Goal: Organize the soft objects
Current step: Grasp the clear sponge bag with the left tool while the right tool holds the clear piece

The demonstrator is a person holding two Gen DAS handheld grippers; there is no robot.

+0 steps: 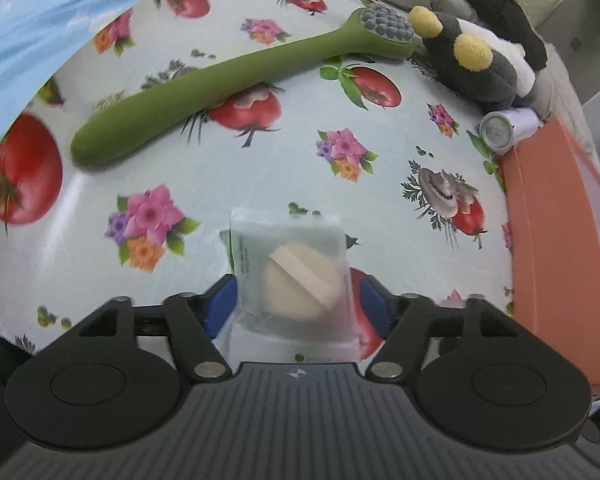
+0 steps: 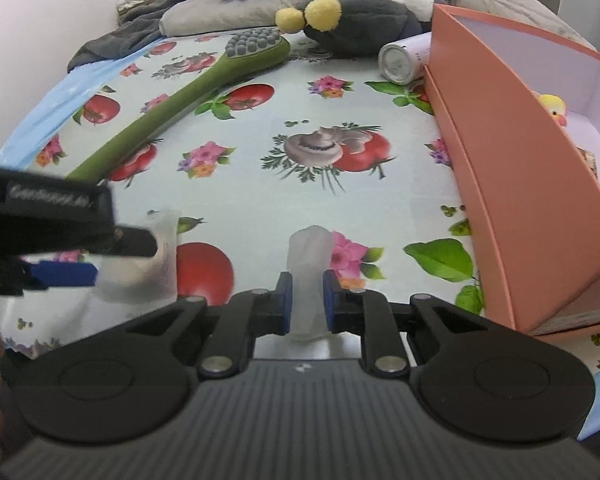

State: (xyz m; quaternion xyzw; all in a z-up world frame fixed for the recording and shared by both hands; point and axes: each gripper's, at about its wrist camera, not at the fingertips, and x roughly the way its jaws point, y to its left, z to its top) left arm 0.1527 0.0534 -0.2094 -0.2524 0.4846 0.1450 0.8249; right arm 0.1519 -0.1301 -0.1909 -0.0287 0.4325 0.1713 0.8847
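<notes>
Beyond the packet [image 1: 290, 268], a green brush [image 1: 220, 84], perhaps silicone.

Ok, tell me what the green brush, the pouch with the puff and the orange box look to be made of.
Green brush: probably matte silicone or rubber, going by its smooth one-piece handle and grey nubs.
Pouch: thin frosted plastic film; the beige puff shows through, likely sponge or fabric.
Orange box: looks like matte cardboard, with thin flat walls and a white lining.
</notes>
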